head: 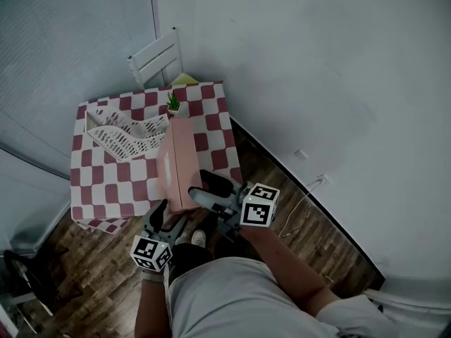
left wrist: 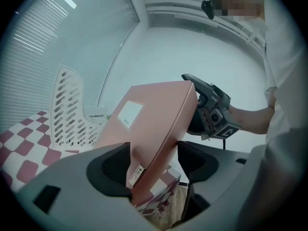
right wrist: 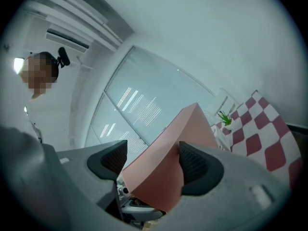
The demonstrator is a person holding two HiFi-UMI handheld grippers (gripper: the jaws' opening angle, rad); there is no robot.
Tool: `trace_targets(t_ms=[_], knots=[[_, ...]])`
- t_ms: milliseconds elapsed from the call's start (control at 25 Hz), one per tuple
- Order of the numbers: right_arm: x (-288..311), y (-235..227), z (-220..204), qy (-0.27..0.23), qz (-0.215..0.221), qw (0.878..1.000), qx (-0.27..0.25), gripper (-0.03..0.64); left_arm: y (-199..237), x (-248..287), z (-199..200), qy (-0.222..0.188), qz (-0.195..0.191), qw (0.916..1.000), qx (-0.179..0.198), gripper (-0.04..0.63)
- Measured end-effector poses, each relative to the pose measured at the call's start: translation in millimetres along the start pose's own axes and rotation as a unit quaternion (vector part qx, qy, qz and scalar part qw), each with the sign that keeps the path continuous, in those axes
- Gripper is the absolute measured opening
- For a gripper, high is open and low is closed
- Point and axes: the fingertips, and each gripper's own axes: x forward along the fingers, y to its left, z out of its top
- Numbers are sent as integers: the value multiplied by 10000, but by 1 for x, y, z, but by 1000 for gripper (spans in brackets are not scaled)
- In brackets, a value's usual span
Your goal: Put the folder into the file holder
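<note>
A pink box-shaped folder [head: 180, 160] [left wrist: 154, 124] [right wrist: 168, 153] is held up over the near edge of the checkered table [head: 91, 182], tilted with its far end pointing at the file holder. The white mesh file holder [head: 127, 136] [left wrist: 67, 109] stands on the table just beyond and left of it. My left gripper [head: 169, 213] [left wrist: 154, 165] is shut on the folder's near lower corner. My right gripper [head: 201, 189] [right wrist: 154, 160] clasps the near end from the right, its pads against the folder's sides.
A small potted plant [head: 173, 103] [right wrist: 224, 118] sits at the table's far edge beside the holder. A white chair [head: 156, 58] stands behind the table against the wall. A cable runs along the wooden floor at the right.
</note>
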Motion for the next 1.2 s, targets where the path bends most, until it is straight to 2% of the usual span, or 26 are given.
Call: trace_targets(t_ms=[280,440,520,640,800,960,1200], knots=[[21,24,-22,291,181,9934,-1096,379,5,-8,4,-373,21,9982,-479,279],[23,26,-39,620,103,9845,-1636,393,2,-5,7,-620,-75,9939,-905,278],[23,23,-44,663,-11,9816,-1792,393,1,-5,8,-706,-85,9926,-984,278],[21,16,-51,705,-251,9752,-2081,393,0,-3,8,-769,-125,9917,-1025,278],[19,4,-61,695,-601,9676,-2352,393,-3,-1,7,-719,-198,9933,-879,264],[19,-7,-69,623,-938,9644,-2394,393,-6,1,4,-630,-252,9952,-707,261],[18,-12,-70,609,-1018,9610,-2497,393,-2,-3,-6,-377,-198,9971,-628,262]])
